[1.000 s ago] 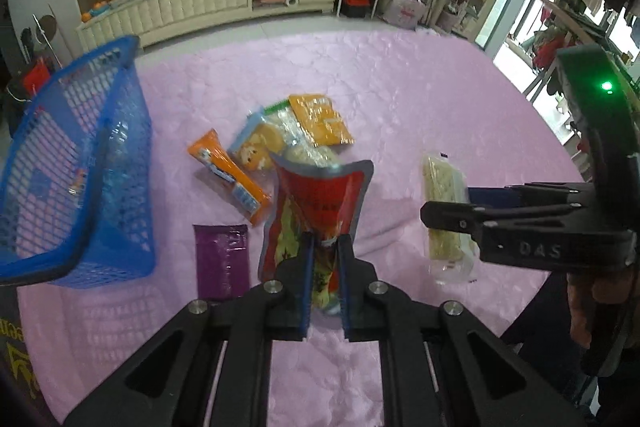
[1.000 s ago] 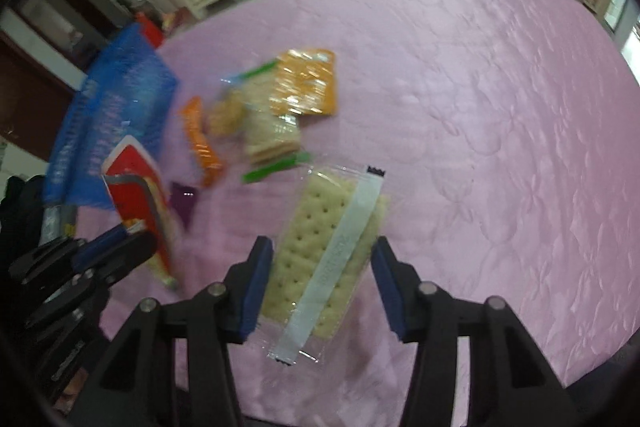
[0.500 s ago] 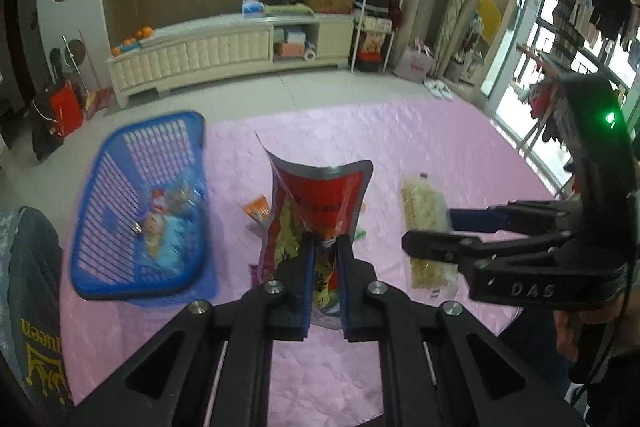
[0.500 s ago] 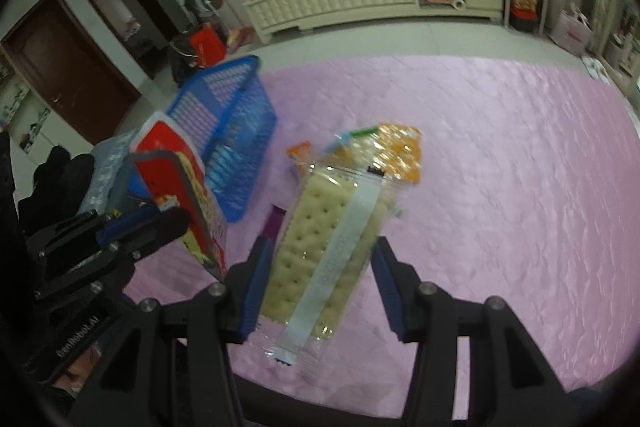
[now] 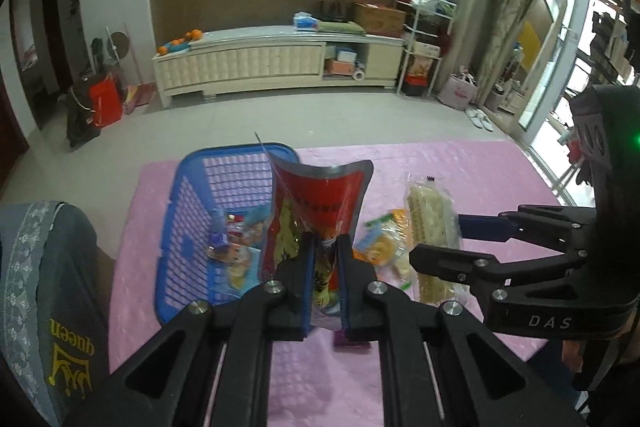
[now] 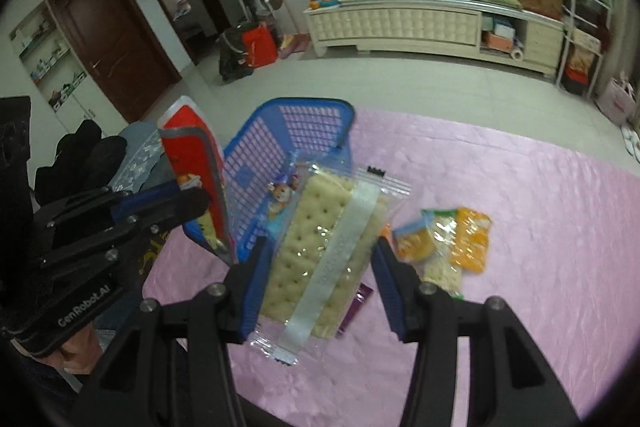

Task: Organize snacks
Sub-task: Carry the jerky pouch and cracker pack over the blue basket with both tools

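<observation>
I take the blue basket (image 5: 192, 227) as landmark: it sits on the pink tablecloth (image 5: 460, 163) with its far rim close to the cloth's far edge and its left wall near the cloth's left edge, so little bare cloth lies on those two sides of it. To the right of the basket the cloth runs wide and bare toward its right edge, and beyond the basket's far rim lies open grey floor (image 6: 400, 79) up to a cream cabinet (image 5: 248, 63). A few small packets (image 5: 236, 247) lie inside the basket. My left gripper (image 5: 323, 267) has its jaws drawn nearly together, pinching the lower part of a red snack pouch (image 5: 320, 195), which stands upright in the air just over the basket's right wall. My right gripper (image 6: 320, 263) stands about half open, its blue pads pressed on the two long sides of a clear-wrapped cracker pack (image 6: 324, 251); the pack is held off the cloth, just to the right of the basket, with its far end overlapping the basket's near right corner in the right wrist view. Loose snacks (image 6: 444, 243) lie on the cloth right of the basket, and a purple packet (image 6: 356, 307) lies under the cracker pack.
</observation>
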The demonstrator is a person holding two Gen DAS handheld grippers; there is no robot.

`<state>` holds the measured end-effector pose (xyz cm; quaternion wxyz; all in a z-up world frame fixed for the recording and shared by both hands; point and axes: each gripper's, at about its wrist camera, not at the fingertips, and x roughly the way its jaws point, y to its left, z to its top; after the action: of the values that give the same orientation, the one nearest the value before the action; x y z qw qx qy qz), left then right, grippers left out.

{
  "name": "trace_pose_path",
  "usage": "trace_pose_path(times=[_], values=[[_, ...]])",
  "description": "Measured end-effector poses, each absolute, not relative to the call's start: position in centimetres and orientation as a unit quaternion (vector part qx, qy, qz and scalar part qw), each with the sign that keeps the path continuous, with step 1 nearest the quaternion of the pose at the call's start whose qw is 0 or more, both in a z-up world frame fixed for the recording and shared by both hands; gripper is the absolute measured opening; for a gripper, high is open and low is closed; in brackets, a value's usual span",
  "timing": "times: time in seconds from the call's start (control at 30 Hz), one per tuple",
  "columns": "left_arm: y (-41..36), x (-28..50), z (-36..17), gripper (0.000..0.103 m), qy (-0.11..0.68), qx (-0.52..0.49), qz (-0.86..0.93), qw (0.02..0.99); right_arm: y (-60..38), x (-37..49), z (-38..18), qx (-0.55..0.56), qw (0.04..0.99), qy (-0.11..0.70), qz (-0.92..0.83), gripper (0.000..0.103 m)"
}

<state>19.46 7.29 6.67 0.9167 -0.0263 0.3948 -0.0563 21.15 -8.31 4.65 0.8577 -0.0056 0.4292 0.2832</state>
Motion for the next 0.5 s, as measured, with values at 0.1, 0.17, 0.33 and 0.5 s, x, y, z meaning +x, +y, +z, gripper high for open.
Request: trace_pose_path(times=[0.1, 0.17, 0.33, 0.5], values=[[9.1, 20.3, 6.3, 0.009, 0.400, -0.037, -0.047, 0.915, -6.4, 22.4, 4.3, -0.012, 0.850, 0.438, 0.294, 0.055], [10.3, 20.9, 6.1, 0.009, 0.402, -0.040, -0.039, 0.914, -5.1, 23.1, 4.2, -0.015, 0.845, 0.442, 0.300, 0.055], [13.2, 22.0, 5.7, 0.009, 0.403, -0.052, -0.027, 0.913, -2.4, 25.0, 3.9, -0.021, 0.836, 0.451, 0.311, 0.055], [15.2, 22.0, 4.8, 0.009, 0.399, -0.072, -0.019, 0.914, 0.2, 25.8, 2.5, -0.038, 0.825, 0.473, 0.307, 0.055]])
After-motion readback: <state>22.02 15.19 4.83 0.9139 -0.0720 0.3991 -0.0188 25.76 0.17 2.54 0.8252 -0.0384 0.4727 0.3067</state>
